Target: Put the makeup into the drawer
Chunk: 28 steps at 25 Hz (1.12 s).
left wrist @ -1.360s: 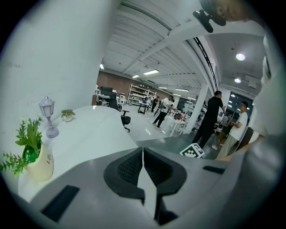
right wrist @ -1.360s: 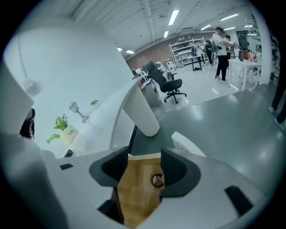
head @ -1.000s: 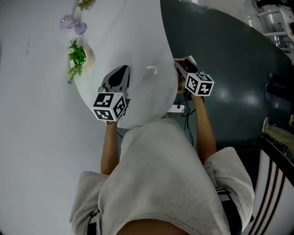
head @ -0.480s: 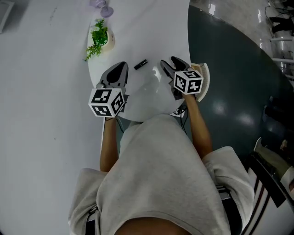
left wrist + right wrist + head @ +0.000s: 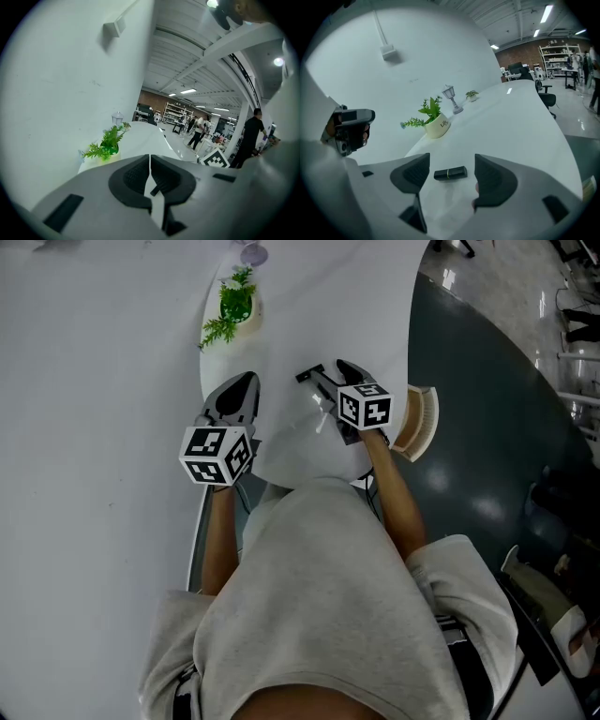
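Note:
A small black makeup tube point(image 5: 310, 373) lies on the white table point(image 5: 281, 343). In the right gripper view the tube point(image 5: 450, 173) rests on the tabletop just ahead of the gap between the two pads. My right gripper point(image 5: 331, 381) point(image 5: 452, 160) is open, its jaws have just been opening, and neither pad touches the tube. To the left, my left gripper point(image 5: 238, 390) point(image 5: 149, 161) hovers over the table with its pads pressed together and nothing between them. I see no drawer that I can name for certain.
A potted green plant point(image 5: 232, 307) point(image 5: 433, 123) point(image 5: 105, 147) and a small lamp point(image 5: 451, 96) stand farther along the table by the white wall. A pale slatted piece point(image 5: 421, 418) sticks out at the table's right edge. Dark floor point(image 5: 497, 427) lies to the right.
The right gripper has swung left across the table up to the black tube, and its jaws stand wider. The left gripper holds nearly the same spot in the picture, still shut.

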### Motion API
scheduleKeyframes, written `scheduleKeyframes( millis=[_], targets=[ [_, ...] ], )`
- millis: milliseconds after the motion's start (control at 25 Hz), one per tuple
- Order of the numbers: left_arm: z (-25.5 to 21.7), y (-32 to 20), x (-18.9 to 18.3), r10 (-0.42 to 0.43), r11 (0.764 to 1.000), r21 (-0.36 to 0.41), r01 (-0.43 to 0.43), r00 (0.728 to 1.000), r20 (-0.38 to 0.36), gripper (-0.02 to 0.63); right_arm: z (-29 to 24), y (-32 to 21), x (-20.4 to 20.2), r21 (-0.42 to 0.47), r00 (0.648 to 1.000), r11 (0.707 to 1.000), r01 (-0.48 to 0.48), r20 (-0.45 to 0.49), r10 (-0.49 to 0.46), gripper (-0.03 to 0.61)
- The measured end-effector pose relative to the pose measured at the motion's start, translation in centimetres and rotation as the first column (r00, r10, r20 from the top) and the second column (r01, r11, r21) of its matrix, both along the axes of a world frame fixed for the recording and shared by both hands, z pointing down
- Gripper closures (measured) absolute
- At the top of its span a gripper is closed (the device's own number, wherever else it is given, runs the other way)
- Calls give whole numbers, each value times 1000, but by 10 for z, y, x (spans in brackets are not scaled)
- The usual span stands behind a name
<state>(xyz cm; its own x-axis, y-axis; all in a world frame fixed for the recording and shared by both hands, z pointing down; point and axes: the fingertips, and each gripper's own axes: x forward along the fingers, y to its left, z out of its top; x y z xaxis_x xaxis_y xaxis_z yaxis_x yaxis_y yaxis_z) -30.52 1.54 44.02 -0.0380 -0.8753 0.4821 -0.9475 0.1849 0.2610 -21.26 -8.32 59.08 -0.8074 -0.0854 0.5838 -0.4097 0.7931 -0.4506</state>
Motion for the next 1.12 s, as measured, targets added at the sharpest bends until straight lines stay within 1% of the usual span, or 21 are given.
scheduleKeyframes(
  millis=[40, 120, 320, 440, 560, 760, 840, 880, 1120],
  targets=[
    [0, 3, -4, -6, 1000, -2, 6, 1000, 0, 597, 5, 4, -4, 7, 1000, 1000, 11, -15, -11, 283],
    [0, 9, -10, -16, 1000, -6, 16, 1000, 0, 597, 14, 10, -11, 20, 999, 999, 33, -45, -32, 244],
    [3, 24, -27, -37, 999, -10, 37, 999, -3, 597, 40, 27, -26, 26, 990, 997, 78, -122, -75, 211],
    [8, 31, -37, -51, 999, -12, 51, 999, -9, 597, 52, 29, -32, 45, 984, 996, 79, -162, -71, 198],
    [10, 35, -43, -58, 998, -10, 57, 998, -16, 597, 57, 26, -34, 74, 979, 994, 76, -197, -60, 196],
    [8, 40, -49, -64, 998, -8, 64, 998, -29, 597, 58, 28, -35, 135, 961, 984, 119, -263, -80, 200],
    [8, 41, -50, -64, 998, -9, 64, 997, -33, 597, 58, 27, -33, 158, 957, 980, 118, -281, -70, 217],
    [9, 41, -51, -63, 998, -9, 63, 997, -34, 597, 59, 26, -32, 165, 956, 980, 114, -285, -64, 235],
    [9, 37, -51, -41, 999, -5, 41, 999, -33, 597, 56, 24, -31, 149, 965, 985, 83, -258, -42, 239]
  ],
)
